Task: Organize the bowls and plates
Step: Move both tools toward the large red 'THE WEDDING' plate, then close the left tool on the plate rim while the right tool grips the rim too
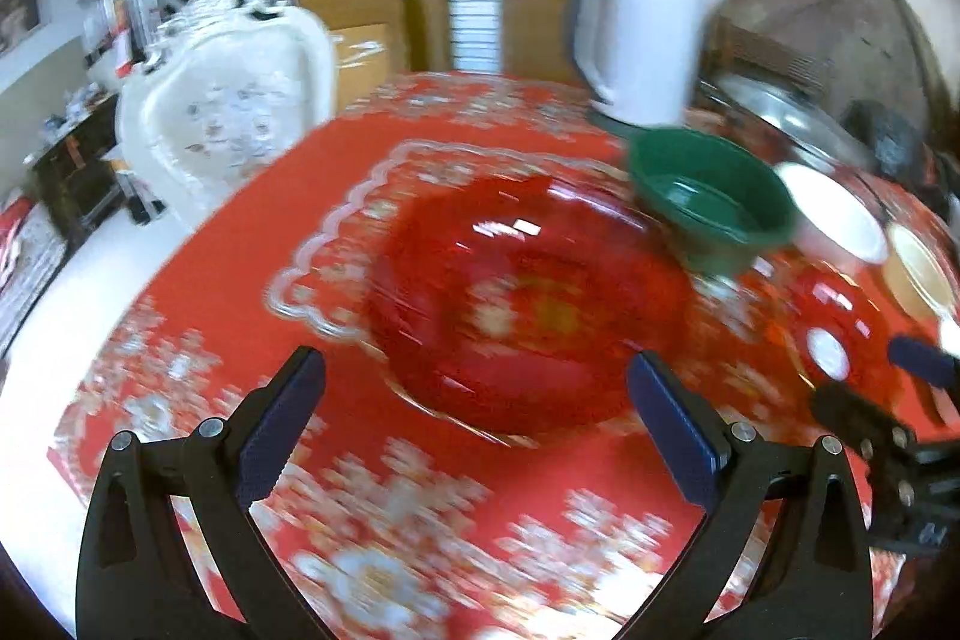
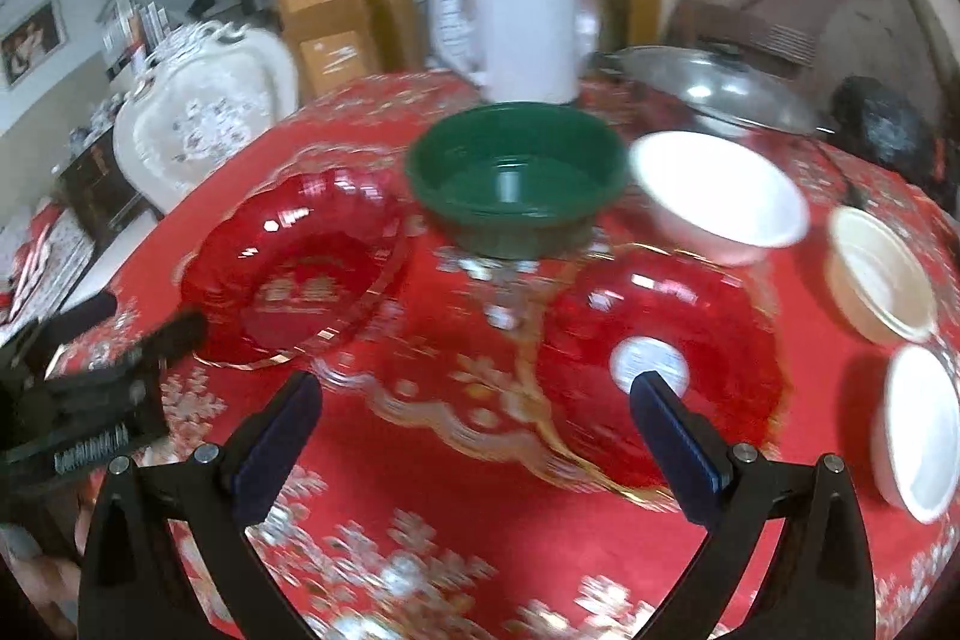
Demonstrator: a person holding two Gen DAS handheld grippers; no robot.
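Across the centre of the left wrist view, a red glass plate lies flat on the table, just ahead of the left tongs, which are spread wide and empty, apparently lined up to straddle its near rim. A green bowl sits at upper right.

Toward the lower right of the right wrist view, the right tongs are likewise released, empty, one finger over a second red plate. White bowls stand separately at right, not yet stacked.
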